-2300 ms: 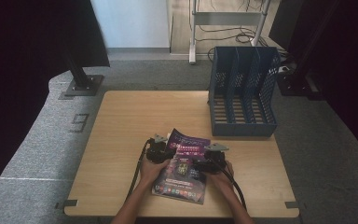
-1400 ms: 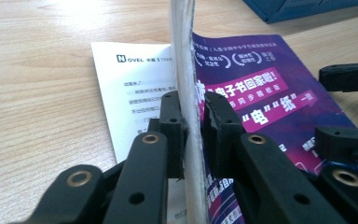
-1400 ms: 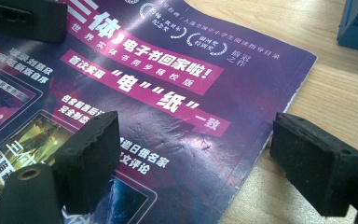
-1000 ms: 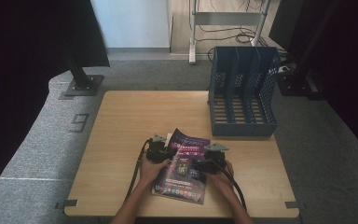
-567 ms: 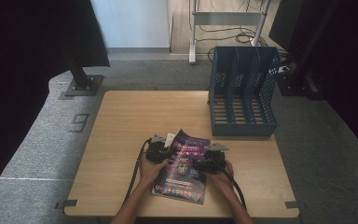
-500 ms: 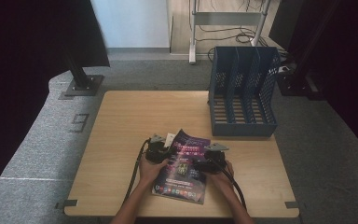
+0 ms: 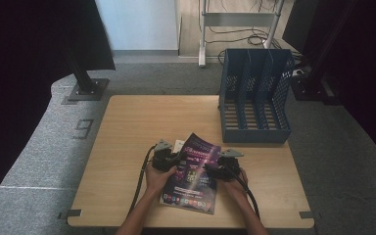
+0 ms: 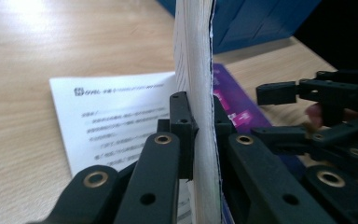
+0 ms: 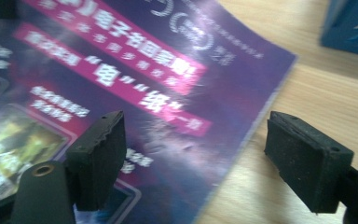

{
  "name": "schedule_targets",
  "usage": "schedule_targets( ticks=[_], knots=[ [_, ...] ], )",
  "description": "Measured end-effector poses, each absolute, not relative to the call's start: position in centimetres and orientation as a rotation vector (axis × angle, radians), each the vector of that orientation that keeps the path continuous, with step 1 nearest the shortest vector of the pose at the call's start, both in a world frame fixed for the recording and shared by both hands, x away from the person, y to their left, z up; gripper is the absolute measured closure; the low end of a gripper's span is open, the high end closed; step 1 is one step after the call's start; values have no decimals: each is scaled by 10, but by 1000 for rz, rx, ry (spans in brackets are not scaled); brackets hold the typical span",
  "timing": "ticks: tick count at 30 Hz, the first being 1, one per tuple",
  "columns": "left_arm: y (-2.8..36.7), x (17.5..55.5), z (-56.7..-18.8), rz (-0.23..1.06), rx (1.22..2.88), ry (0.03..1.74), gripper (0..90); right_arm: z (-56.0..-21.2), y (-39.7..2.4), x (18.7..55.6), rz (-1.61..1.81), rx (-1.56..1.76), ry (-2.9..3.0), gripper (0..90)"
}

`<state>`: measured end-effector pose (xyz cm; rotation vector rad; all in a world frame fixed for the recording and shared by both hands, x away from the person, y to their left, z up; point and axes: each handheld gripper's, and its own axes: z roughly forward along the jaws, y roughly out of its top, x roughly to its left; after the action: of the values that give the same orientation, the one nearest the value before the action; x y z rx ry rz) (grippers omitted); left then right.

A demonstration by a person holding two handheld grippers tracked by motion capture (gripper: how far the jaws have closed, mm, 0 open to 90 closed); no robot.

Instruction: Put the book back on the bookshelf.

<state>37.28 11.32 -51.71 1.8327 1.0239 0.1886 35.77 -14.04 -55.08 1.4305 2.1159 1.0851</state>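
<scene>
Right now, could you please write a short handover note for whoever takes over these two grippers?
Left gripper: its fingers have just closed on the near-left edge of the purple magazine, lifting that edge off the table.
Right gripper: fingers wide, just starting to close, straddling the magazine's right edge, not pressing it.
A white printed sheet lies flat under the magazine; the blue file rack stands at the far right.
Done: left grip taken.
Left: probably a right grip, then moving the magazine, perhaps to the rack.

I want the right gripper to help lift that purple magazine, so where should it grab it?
Probably the magazine's free right edge, coming in from the table side: that edge lies between the right gripper's open jaws. The left gripper already clamps the opposite edge, lifted off a white sheet.
</scene>
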Motion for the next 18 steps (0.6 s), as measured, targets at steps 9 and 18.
schedule_targets(
  ticks=[9,18],
  knots=[
    [109,366,-508,200,1825,972,858,-544,-149,358,1158,1441,2086,211],
    [108,362,-501,211,1817,945,859,-537,-159,358,1231,1456,2064,205]
  ],
)
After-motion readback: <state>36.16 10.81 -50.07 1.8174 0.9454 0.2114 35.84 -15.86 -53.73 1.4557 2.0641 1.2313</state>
